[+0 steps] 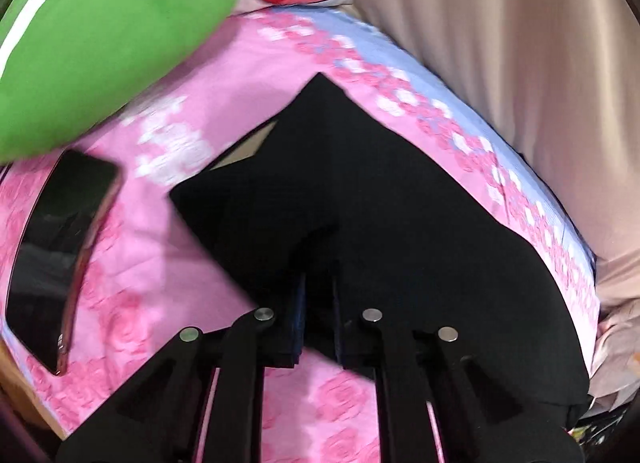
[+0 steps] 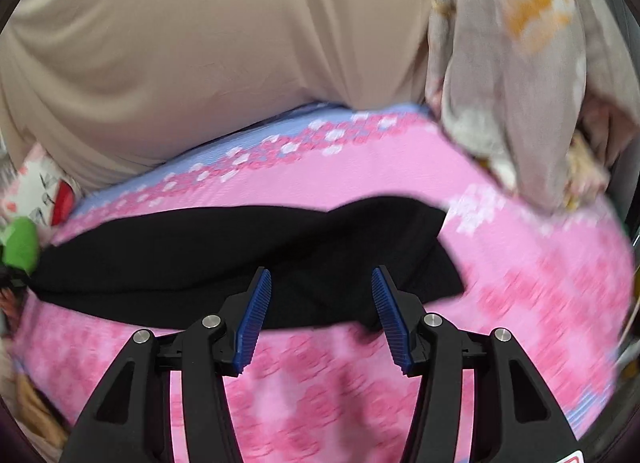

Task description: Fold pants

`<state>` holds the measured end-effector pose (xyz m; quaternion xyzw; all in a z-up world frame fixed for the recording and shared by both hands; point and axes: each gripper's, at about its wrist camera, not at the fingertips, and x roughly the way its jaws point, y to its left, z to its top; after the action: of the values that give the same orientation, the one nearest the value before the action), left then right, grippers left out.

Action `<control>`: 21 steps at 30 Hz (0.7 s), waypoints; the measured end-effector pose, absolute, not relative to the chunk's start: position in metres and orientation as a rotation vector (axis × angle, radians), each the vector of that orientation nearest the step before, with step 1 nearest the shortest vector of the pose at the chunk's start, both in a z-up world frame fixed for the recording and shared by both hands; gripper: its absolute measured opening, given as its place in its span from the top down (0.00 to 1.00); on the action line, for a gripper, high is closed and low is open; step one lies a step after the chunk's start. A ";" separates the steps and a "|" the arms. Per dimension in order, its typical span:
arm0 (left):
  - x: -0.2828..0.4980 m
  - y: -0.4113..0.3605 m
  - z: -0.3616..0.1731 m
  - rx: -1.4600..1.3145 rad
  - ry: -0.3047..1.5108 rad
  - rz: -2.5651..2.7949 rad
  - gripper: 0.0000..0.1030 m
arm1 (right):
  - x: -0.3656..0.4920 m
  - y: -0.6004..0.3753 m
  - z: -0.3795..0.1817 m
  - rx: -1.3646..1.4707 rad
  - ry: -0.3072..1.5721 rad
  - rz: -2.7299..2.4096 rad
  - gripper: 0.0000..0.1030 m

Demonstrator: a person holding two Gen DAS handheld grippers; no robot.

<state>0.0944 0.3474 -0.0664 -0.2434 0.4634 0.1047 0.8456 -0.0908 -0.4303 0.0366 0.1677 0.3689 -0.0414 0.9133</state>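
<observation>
We are folding the black pants [image 1: 360, 199], which lie on the pink sheet [image 1: 168, 271] of a bed. In our left view the pants fill the middle and run off toward 5 o'clock. Our left gripper [image 1: 319, 303] has its jaws pulled together, and dark cloth sits right between them, so we think it is pinching the near edge of the pants, though black on black makes that hard to see. A phone [image 1: 60, 247] lies at 9 o'clock and a green pillow [image 1: 112, 39] at 10 o'clock. In our right view the pants stretch from 9 o'clock to the middle, with one end bunched up. Our right gripper [image 2: 322, 315] has its jaws apart, over the pants' near edge, pressing on nothing. To do this step well, we should bring the right jaws down around that edge and close them, catching every layer. Then both hands should lift together, so the fold stays flat and misses the phone.
</observation>
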 end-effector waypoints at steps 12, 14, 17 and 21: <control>0.095 0.338 -0.077 -0.433 1.012 0.250 0.88 | 0.009 -0.437 0.000 0.582 0.868 -0.044 0.36; 0.097 0.337 -0.077 -0.425 1.019 0.253 0.88 | 0.036 -0.444 -0.007 0.554 0.907 -0.094 0.95; 0.097 0.340 -0.076 -0.429 1.033 0.248 0.88 | 0.019 -0.445 0.043 0.518 0.707 -0.041 0.96; 0.096 0.338 -0.078 -0.384 1.044 0.247 0.88 | -0.022 -0.444 0.051 0.419 0.685 -0.047 0.97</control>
<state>0.0963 0.3378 -0.0777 -0.1817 0.4943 0.1169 0.8420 -0.0225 -0.4445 0.0510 0.2038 0.3333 -0.0227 0.9202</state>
